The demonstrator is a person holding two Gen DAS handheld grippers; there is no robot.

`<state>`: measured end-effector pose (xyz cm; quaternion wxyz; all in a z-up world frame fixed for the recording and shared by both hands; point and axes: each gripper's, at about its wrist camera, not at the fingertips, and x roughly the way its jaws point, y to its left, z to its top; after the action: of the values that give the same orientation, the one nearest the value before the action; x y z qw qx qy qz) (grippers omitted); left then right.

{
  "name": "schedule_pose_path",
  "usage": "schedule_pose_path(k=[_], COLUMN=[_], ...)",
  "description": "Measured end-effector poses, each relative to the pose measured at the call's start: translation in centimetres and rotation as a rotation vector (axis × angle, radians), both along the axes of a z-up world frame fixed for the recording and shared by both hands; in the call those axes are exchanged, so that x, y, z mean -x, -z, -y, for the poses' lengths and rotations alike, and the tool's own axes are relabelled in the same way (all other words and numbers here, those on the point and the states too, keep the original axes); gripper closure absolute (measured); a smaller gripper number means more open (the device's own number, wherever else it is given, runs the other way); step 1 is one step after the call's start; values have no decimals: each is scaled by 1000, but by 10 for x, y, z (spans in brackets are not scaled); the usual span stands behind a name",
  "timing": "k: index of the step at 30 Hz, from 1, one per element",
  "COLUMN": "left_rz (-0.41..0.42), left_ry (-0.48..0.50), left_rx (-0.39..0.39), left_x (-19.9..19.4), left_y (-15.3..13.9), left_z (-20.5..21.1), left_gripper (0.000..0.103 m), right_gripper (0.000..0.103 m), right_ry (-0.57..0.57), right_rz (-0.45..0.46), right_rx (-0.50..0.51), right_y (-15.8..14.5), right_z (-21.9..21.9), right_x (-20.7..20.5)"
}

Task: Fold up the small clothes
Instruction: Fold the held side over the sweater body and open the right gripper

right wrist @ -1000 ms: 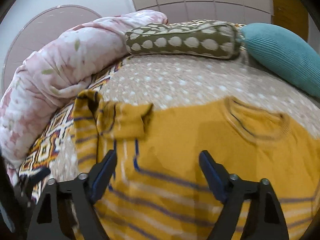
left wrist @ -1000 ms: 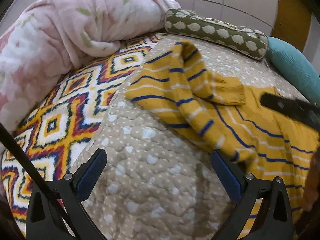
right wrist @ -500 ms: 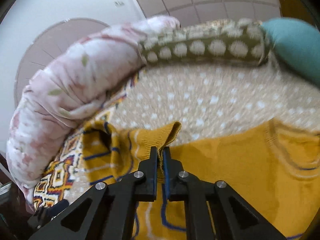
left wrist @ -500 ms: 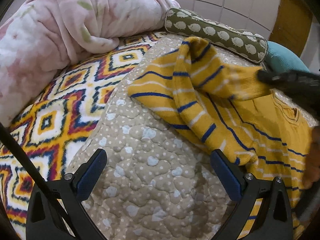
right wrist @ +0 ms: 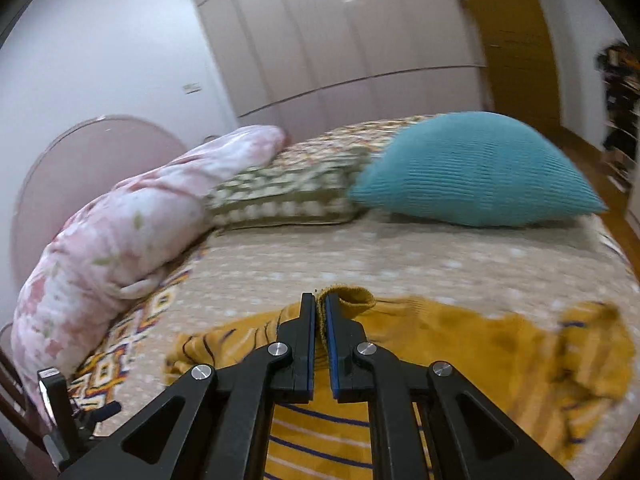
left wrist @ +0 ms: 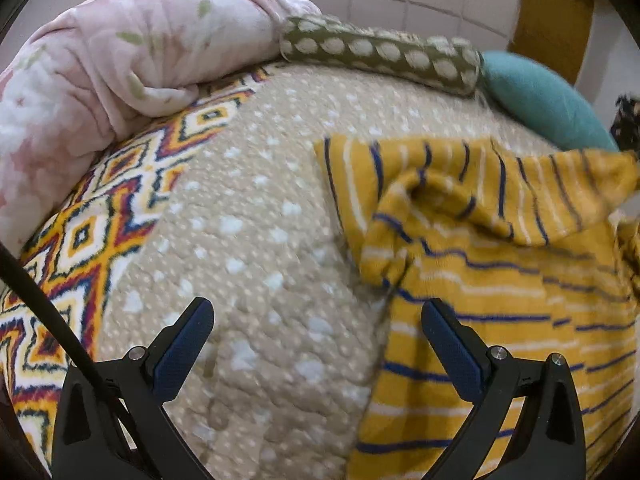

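A small mustard-yellow sweater (left wrist: 500, 280) with blue and white stripes lies on a beige dotted quilt (left wrist: 260, 240). Its striped sleeve (left wrist: 460, 184) is lifted and stretched to the right across the body. My right gripper (right wrist: 320, 308) is shut on the sleeve cuff (right wrist: 348, 298) and holds it above the sweater (right wrist: 460, 344). My left gripper (left wrist: 316, 328) is open and empty, low over the quilt at the sweater's left edge, with its right finger over the hem.
A rolled pink floral blanket (left wrist: 120, 64), an olive dotted bolster (left wrist: 380, 56) and a teal pillow (left wrist: 540, 100) line the far side of the bed. A bright diamond-pattern blanket (left wrist: 80, 240) lies to the left. Wardrobe doors (right wrist: 360, 40) stand behind the bed.
My right gripper closed on the sleeve cuff, then lifted it and pulled it right across the sweater. The sleeve went from lying folded at the left to stretched over the body.
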<state>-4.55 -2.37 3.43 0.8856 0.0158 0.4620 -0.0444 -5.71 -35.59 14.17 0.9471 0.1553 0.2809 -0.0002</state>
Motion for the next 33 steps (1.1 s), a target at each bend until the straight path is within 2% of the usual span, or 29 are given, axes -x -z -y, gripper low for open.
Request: schedule_pose_path(k=[3, 6, 9, 10, 11, 12, 13, 14, 15, 16, 17, 18, 19, 20, 23, 26, 29, 31, 32, 33], left_rz=[-34, -25, -19, -27, -31, -32, -30, -28, -28, -35, -40, -43, -45, -44, -41, -42, -43, -42, -37, -30], left_ry=[-13, -19, -26, -27, -27, -27, -26, -27, -28, -31, -33, -35, -35, -34, -35, -39, -35, -28, -24, -22], left_rx=[-30, -38, -40, -38, -39, -40, -40, -40, -39, -32, -25, -17, -7, -4, 0, -8, -21, -34, -44, -48], left_x=[3, 8, 9, 9, 8, 8, 9, 9, 11, 10, 9, 9, 9, 9, 9, 8, 7, 6, 6, 6], left_y=[12, 12, 12, 14, 15, 16, 17, 17, 18, 19, 20, 21, 22, 22, 24, 25, 23, 20, 16, 13], left_z=[3, 1, -1, -1, -2, -2, -2, -3, -3, -5, -6, -7, -8, -9, -9, -7, -5, -4, -4, -4], left_gripper=[0, 0, 0, 0, 0, 0, 0, 0, 0, 0, 0, 0, 0, 0, 0, 0, 0, 0, 0, 0], right_gripper=[102, 101, 99, 94, 69, 50, 26, 25, 25, 30, 55, 73, 97, 97, 97, 97, 96, 92, 83, 78], right_ry=[78, 136, 96, 70, 54, 37, 33, 37, 45, 45, 43, 39, 38, 36, 38, 118, 203, 250, 274, 279], right_rz=[-32, -59, -136, -170, -191, -211, -223, -229, -236, -247, -266, -285, -307, -302, -166, -93, -147, -214, -266, -278], right_rx=[-6, -20, -84, -108, -121, -125, -115, -92, -60, -37, -20, -19, -12, -12, -30, -9, 8, -27, -52, -66], right_y=[10, 21, 40, 49, 56, 64, 71, 77, 84, 90, 97, 104, 109, 109, 78, 53, 57, 72, 82, 84], right_z=[37, 64, 73, 69, 65, 57, 51, 45, 39, 34, 31, 29, 28, 30, 39, 62, 86, 100, 105, 106], right_x=[17, 28, 28, 23, 18, 11, 6, -1, -8, -16, -25, -30, -35, -34, -4, 32, 37, 33, 31, 32])
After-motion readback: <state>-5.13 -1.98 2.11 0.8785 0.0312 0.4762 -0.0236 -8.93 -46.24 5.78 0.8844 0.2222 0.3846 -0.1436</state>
